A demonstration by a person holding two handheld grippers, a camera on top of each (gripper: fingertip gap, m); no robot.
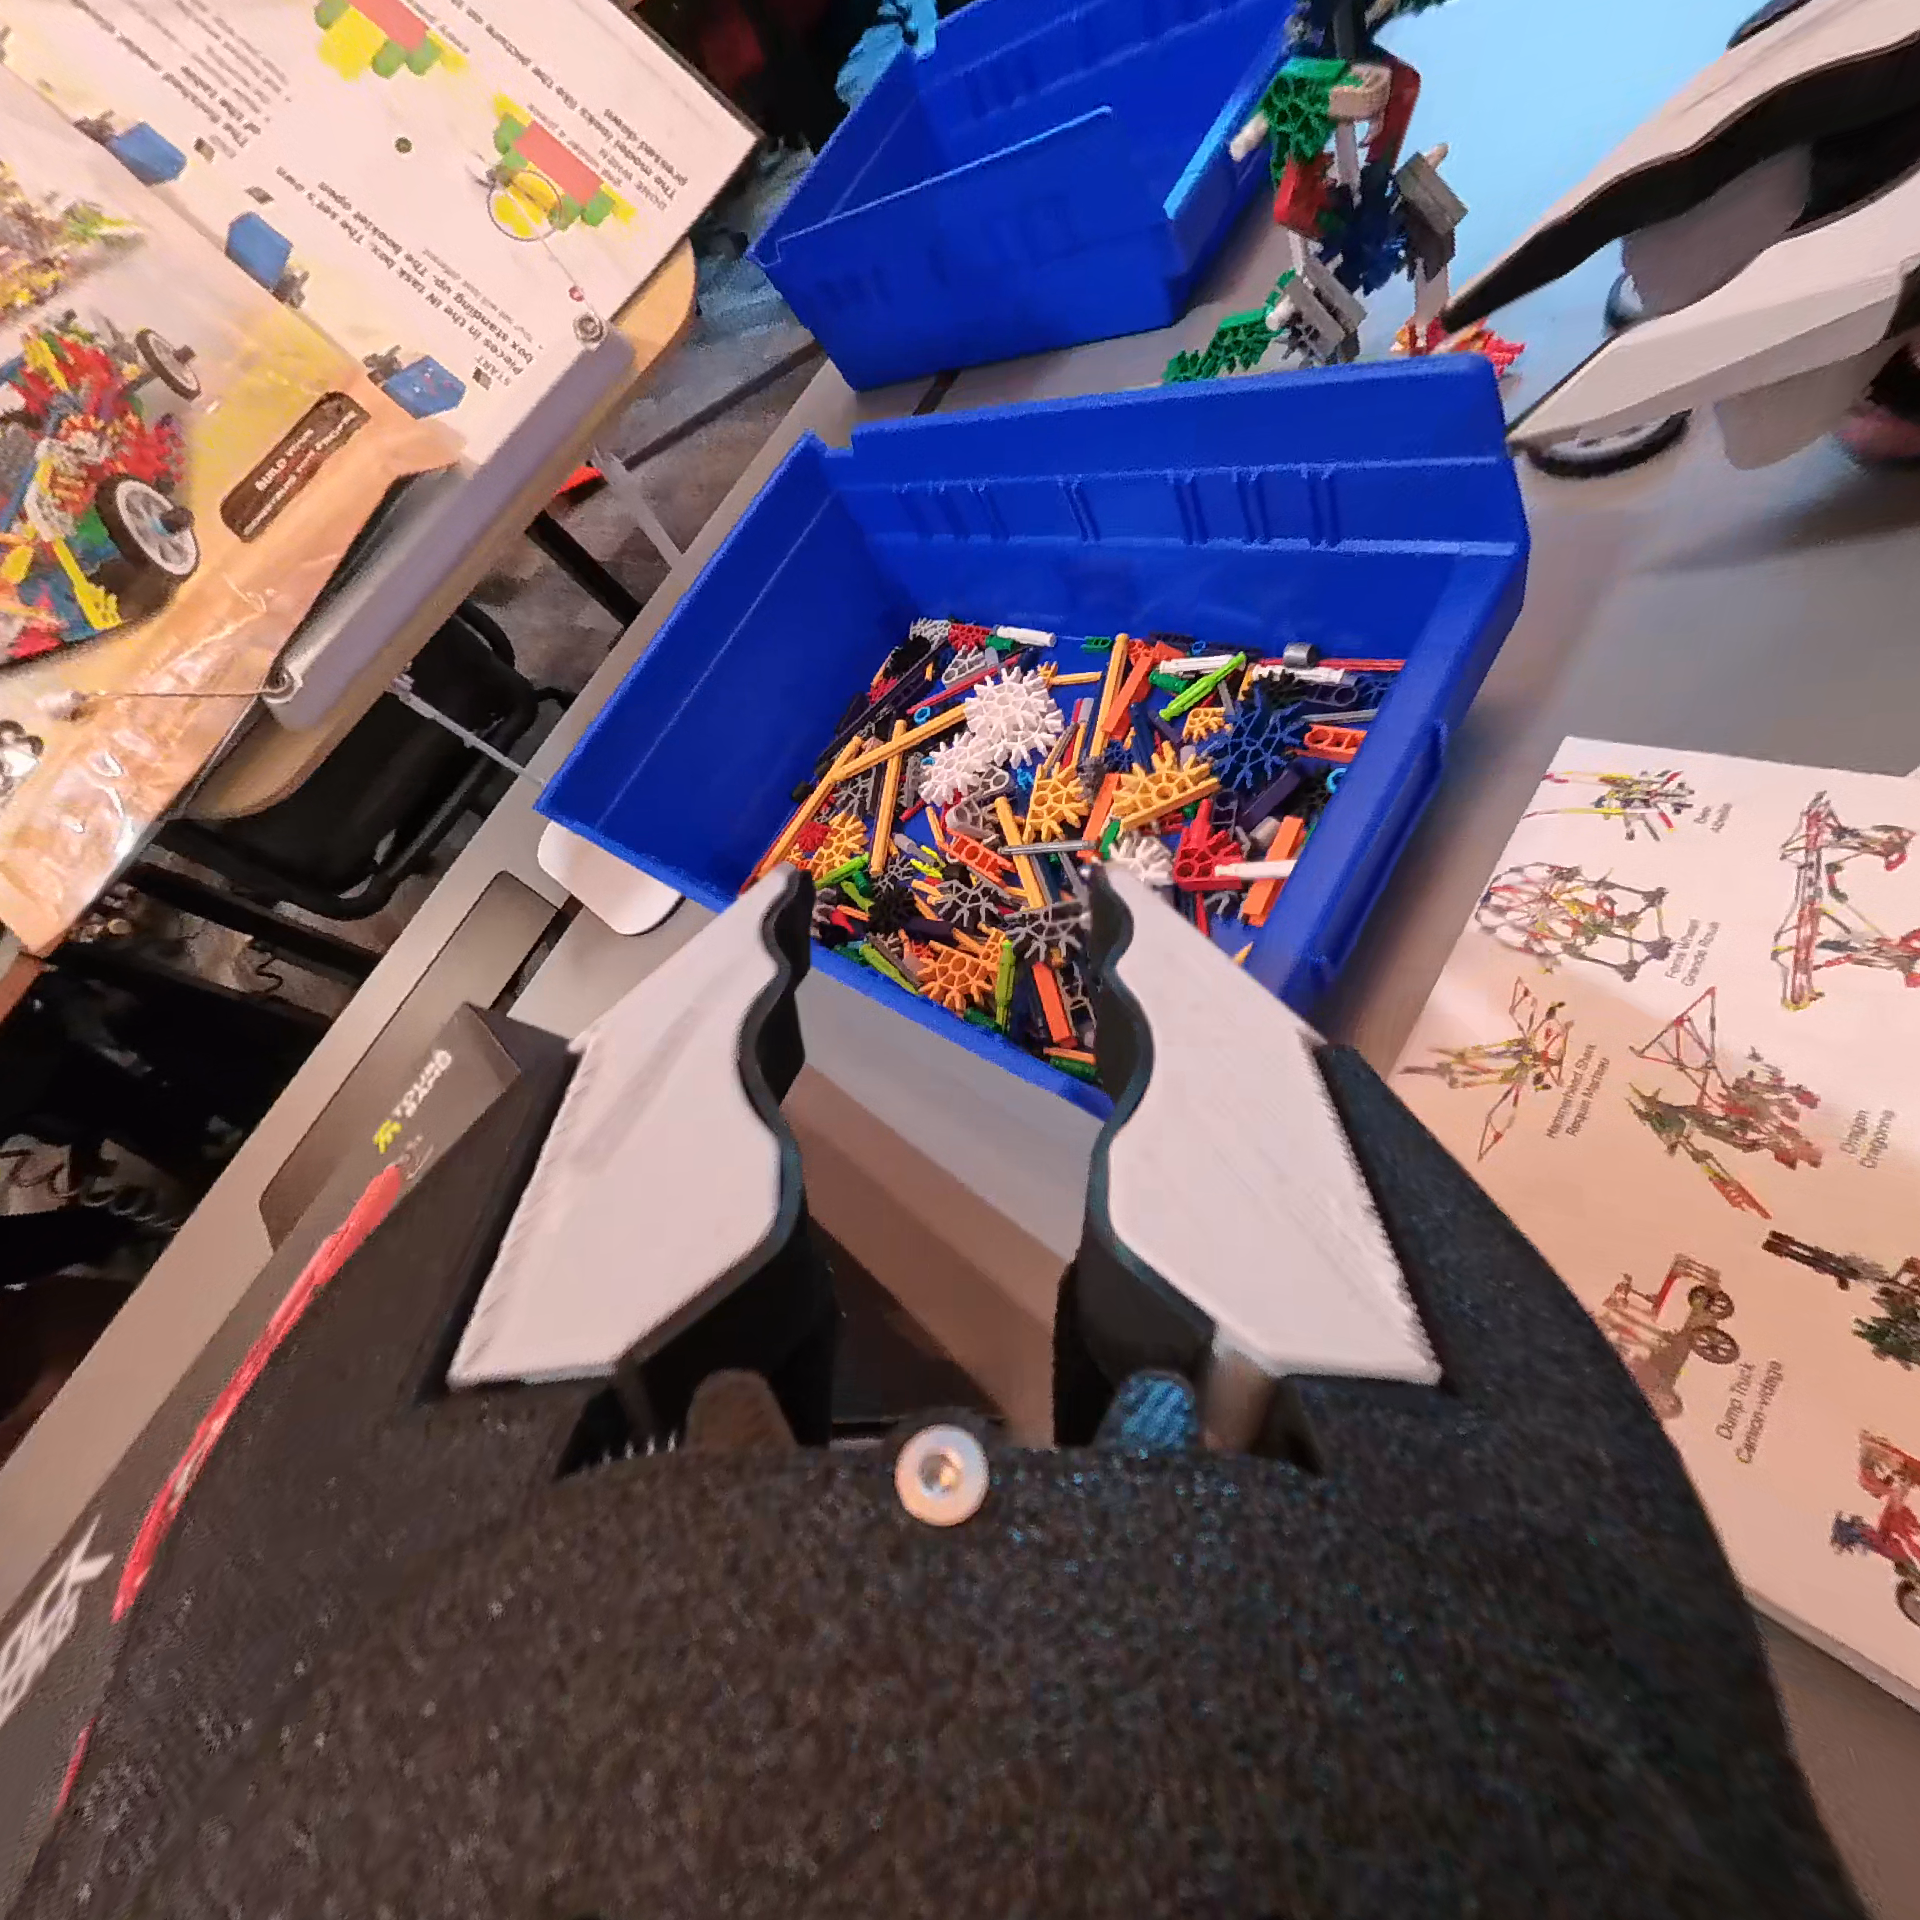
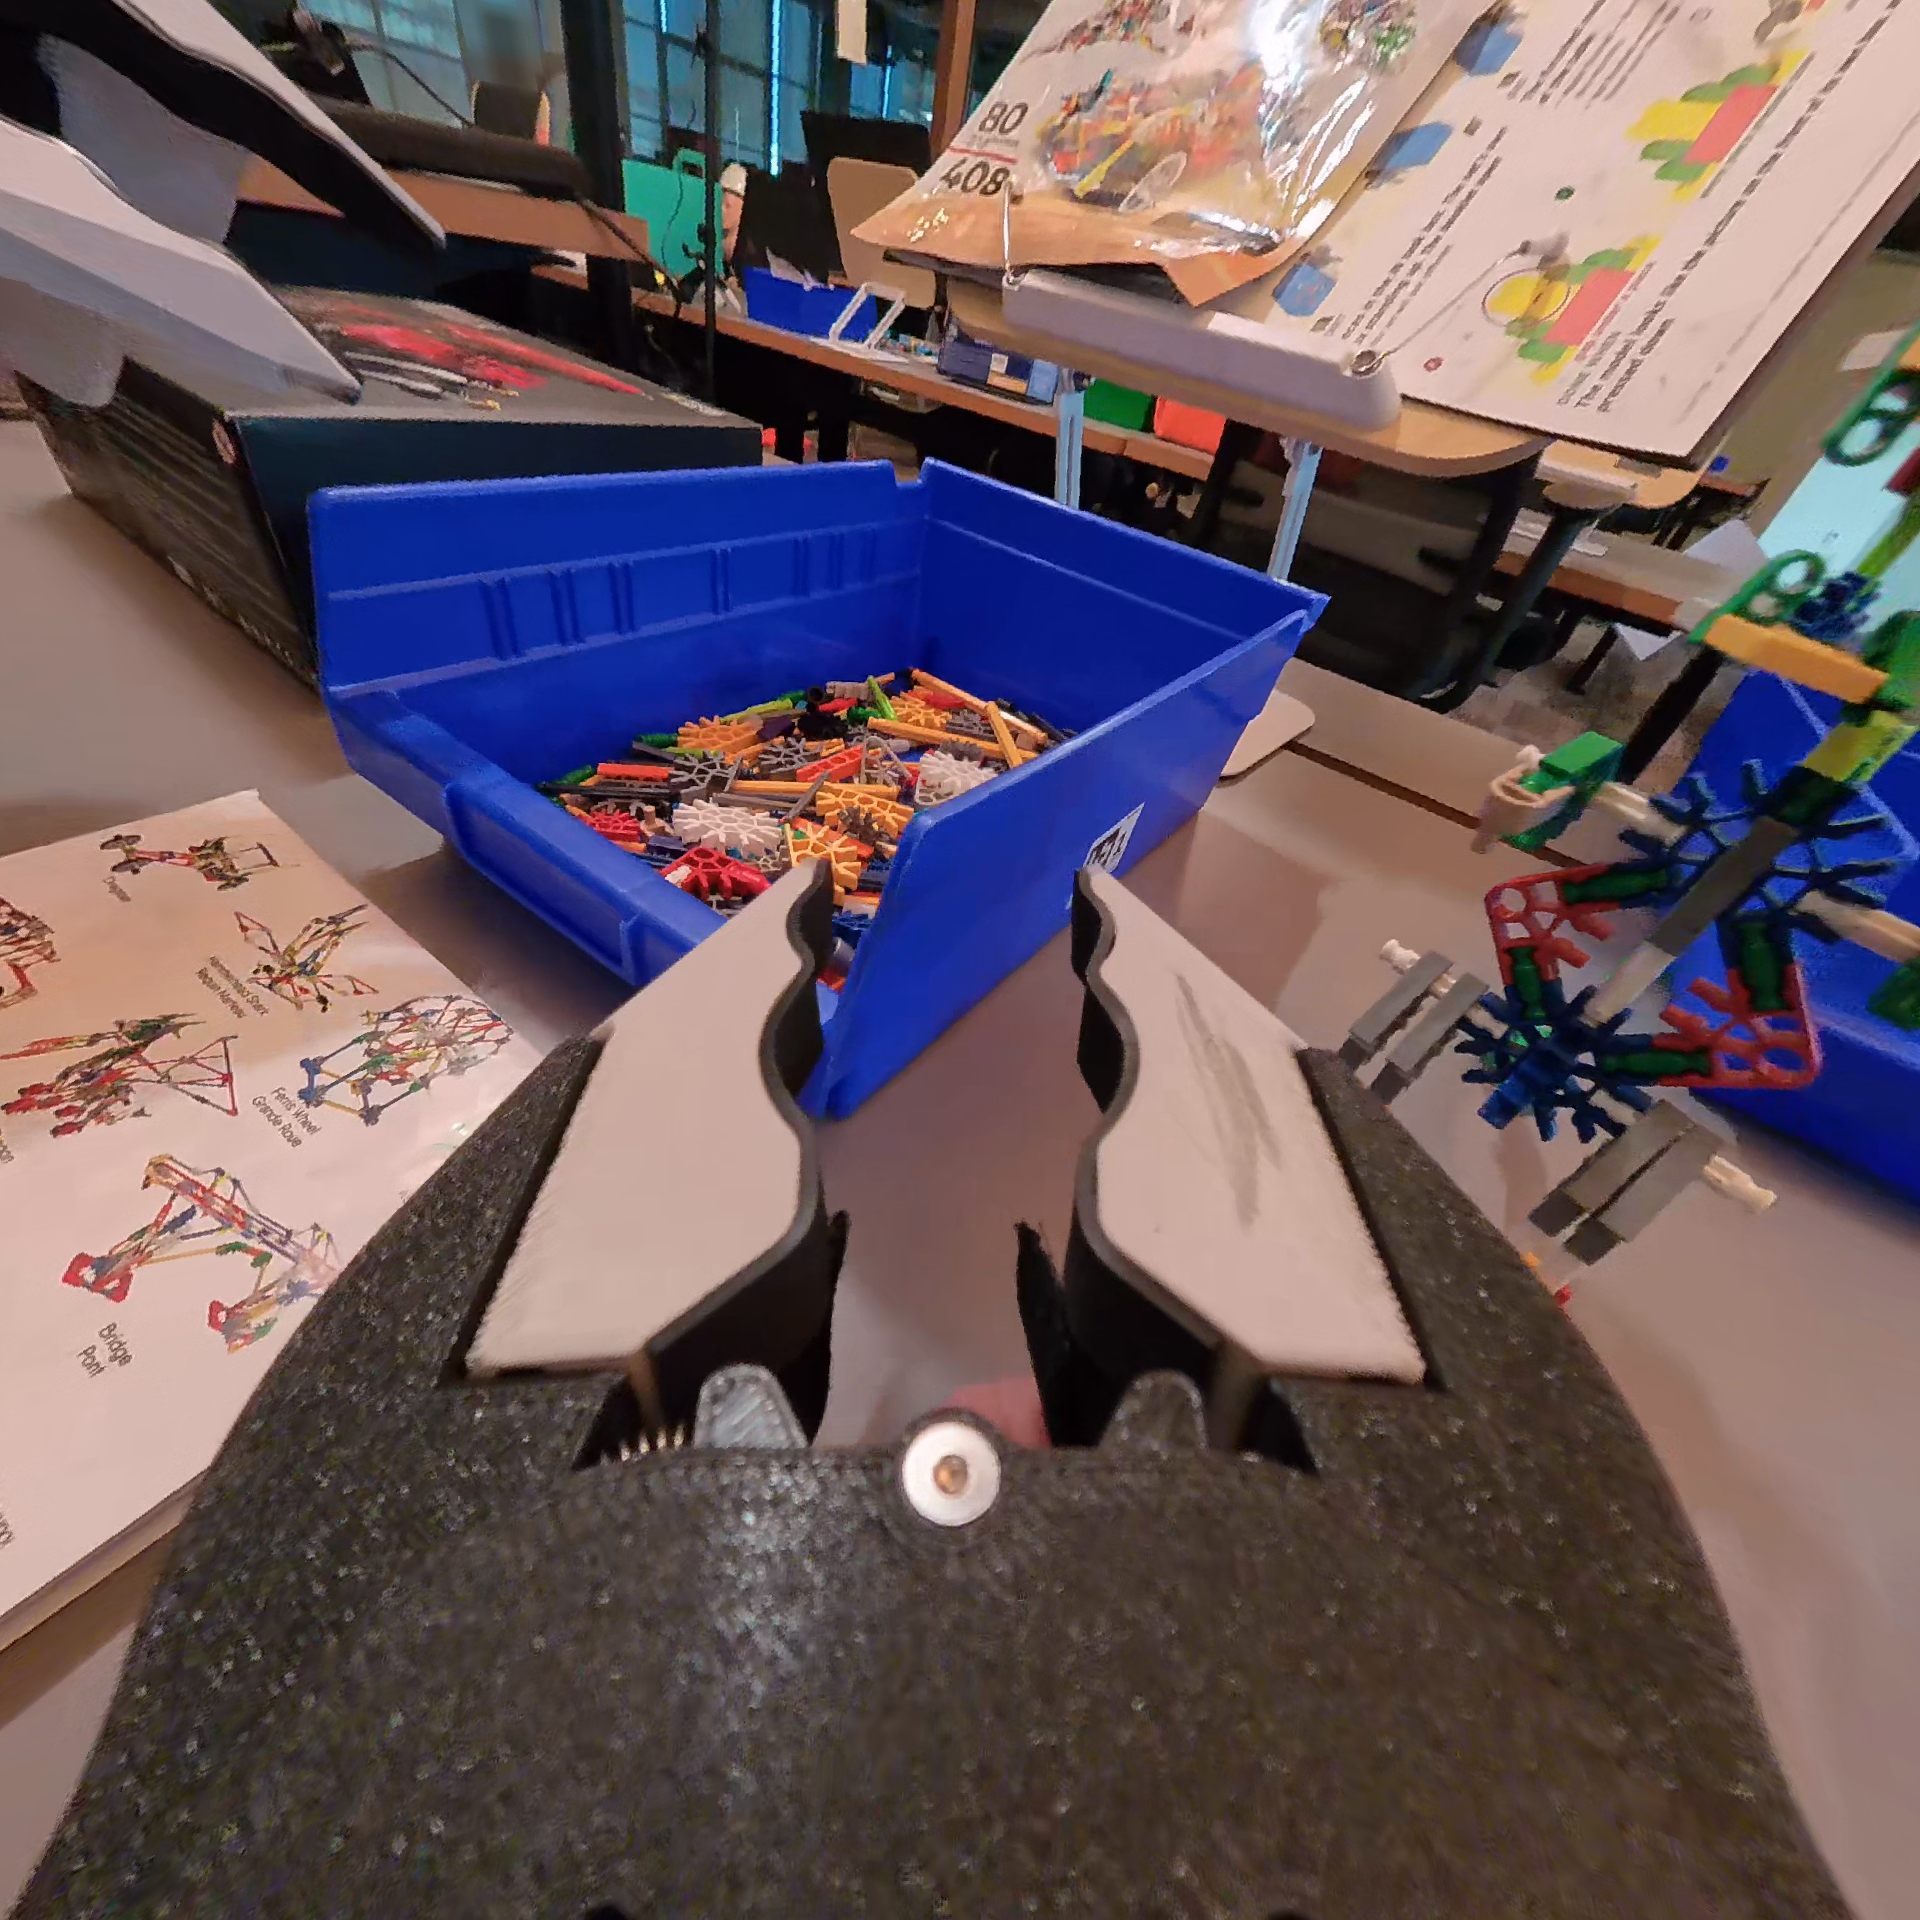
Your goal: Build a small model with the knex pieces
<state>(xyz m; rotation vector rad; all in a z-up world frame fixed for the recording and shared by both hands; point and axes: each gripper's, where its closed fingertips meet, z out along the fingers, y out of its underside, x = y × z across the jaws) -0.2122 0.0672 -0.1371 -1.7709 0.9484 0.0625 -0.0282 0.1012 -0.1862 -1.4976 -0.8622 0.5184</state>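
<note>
Two hand-held grippers hover over a grey table, both pointed at a blue bin of small plastic building pieces.

The left gripper (image 1: 945,883) has its fingers spread apart with nothing between them, its tips above the near edge of the blue bin (image 1: 1174,540), which holds a jumble of coloured rods and snowflake-shaped connectors (image 1: 1060,800). The right gripper (image 2: 951,883) is also spread apart and empty, its left finger over the bin's near corner and its right finger over bare table (image 2: 1299,935). A printed sheet of model drawings (image 2: 208,1039) lies flat just beside the bin. A half-built model (image 2: 1714,935) stands to the right, near a second blue bin (image 1: 997,208). A dark box (image 2: 312,436) sits behind the bin. An instruction board (image 2: 1558,208) leans on a stand beyond.
</note>
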